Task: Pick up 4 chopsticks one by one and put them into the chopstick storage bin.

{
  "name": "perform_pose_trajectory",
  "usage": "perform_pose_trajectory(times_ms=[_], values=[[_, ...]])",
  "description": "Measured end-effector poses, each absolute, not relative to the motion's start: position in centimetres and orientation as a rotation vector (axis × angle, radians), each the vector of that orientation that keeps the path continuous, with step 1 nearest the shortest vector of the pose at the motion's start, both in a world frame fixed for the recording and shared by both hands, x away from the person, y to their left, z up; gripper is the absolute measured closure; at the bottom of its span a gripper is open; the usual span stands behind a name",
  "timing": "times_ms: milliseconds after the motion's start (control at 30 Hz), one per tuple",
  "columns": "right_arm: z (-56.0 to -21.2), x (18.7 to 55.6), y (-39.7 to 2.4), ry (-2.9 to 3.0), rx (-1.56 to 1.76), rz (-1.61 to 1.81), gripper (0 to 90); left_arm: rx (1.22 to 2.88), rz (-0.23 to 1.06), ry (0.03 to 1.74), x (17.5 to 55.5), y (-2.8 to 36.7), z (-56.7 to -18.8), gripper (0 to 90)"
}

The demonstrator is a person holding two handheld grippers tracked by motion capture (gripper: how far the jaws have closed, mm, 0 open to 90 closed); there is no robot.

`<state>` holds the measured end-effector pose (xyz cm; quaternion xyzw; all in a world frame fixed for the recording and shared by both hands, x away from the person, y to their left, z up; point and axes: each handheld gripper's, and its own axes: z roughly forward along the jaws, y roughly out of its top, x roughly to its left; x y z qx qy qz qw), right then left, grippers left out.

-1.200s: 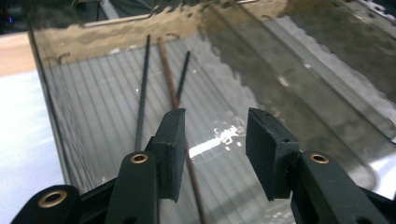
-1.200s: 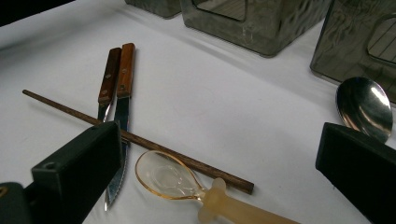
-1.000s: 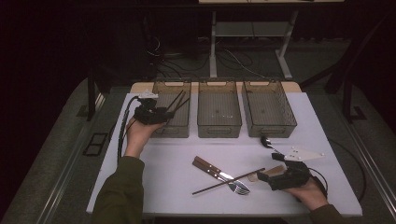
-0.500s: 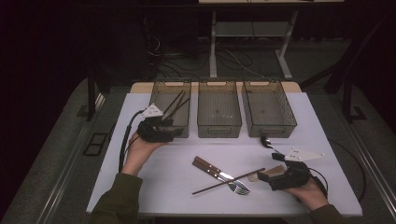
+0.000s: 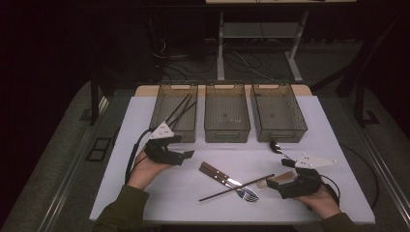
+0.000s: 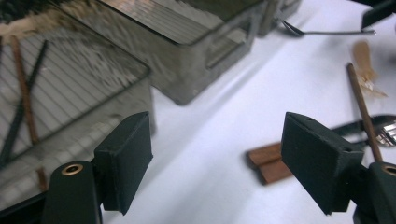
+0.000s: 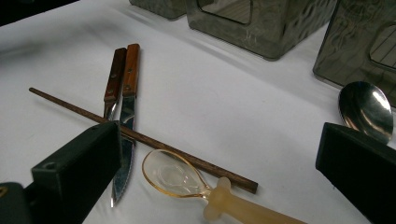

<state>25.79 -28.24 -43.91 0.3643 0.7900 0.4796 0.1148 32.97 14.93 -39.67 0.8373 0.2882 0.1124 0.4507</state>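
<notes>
Holding chopsticks (leaning): left bin

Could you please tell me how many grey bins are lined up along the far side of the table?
3: the left bin holding chopsticks, the middle bin, and the right bin, side by side in one row.

Stood dim, nearly black at the back and sides. Held a white table top lit from above, on grey floor. Showed a pale desk frame beyond it, with loose cables trailing across the floor beneath.
</notes>
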Motion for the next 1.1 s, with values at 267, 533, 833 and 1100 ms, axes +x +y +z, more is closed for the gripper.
perform_pose_trajectory(times_ms=[267, 533, 833, 1100], values=[[-43.9, 25.8, -28.3, 2.313, 1.064, 1.403, 0.2, 2.120, 0.252, 0.646, 30.8, 13.8, -40.5, 24.2], [-43.9, 25.7, -28.2, 2.314, 1.067, 1.400, 0.3, 2.133, 0.177, 0.588, 29.1, 12.4, -41.6, 24.6], [-44.0, 25.8, -28.2, 2.318, 1.064, 1.393, 0.2, 2.176, 0.125, 0.509, 27.5, 9.4, -42.5, 29.8], [-44.1, 25.8, -28.2, 2.318, 1.075, 1.392, 0.2, 2.188, 0.031, 0.489, 27.0, 7.7, -43.1, 40.8]])
